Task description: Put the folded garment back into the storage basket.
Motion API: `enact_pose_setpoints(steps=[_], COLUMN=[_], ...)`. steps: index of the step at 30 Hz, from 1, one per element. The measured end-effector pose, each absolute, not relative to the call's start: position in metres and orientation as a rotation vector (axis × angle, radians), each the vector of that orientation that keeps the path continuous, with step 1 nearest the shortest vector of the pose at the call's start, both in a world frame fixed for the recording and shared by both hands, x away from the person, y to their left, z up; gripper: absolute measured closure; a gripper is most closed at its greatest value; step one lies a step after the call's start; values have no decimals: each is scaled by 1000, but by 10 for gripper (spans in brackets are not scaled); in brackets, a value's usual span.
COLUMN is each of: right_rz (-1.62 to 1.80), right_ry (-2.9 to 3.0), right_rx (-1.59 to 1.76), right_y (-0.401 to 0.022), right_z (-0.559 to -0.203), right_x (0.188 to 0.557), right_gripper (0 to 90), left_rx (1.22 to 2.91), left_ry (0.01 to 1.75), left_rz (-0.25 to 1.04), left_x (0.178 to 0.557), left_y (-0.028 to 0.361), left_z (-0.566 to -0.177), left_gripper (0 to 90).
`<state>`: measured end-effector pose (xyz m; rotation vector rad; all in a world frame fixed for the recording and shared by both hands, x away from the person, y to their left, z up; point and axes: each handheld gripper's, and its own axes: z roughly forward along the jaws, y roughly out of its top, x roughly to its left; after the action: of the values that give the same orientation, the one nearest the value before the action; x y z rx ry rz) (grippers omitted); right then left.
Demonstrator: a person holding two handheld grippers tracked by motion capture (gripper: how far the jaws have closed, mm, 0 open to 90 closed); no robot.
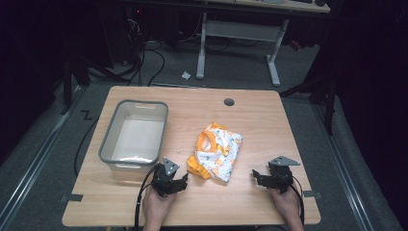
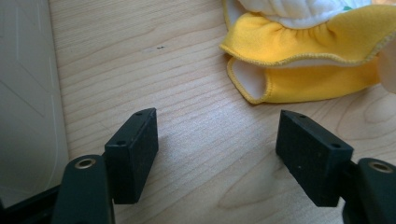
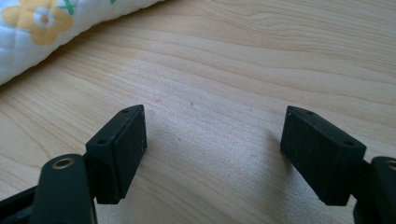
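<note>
The folded garment lies mid-worktop, right of the grey bin. Both the left gripper and right gripper rest near it with fingers open, holding nothing. A shallow pinch could catch one layer, so the bundle unfolds. The left gripper view shows the yellow hem; the high view shows the bin.

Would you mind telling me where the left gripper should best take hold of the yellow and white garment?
Probably the yellow elastic hem nearest the left gripper. It lies folded and slightly raised off the table, facing the open jaws, so coming in low from the garment's near-left corner should let the pads close over that edge.
</note>
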<state>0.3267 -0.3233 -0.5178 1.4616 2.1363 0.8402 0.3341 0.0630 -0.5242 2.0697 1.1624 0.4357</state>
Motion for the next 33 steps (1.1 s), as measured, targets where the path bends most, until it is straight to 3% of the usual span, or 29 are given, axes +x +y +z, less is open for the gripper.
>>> enact_pose_setpoints(steps=[25,33], right_rz=[841,841], right_ry=[2135,2135], right_rx=[1459,1460], right_y=[-323,-323], right_z=[-518,-518], right_x=[327,327], right_gripper=[231,231], left_rx=[2079,2096], left_ry=[1144,1129], left_rz=[433,381], left_x=[334,335], left_y=[62,60], left_z=[-524,-522], left_gripper=[300,270])
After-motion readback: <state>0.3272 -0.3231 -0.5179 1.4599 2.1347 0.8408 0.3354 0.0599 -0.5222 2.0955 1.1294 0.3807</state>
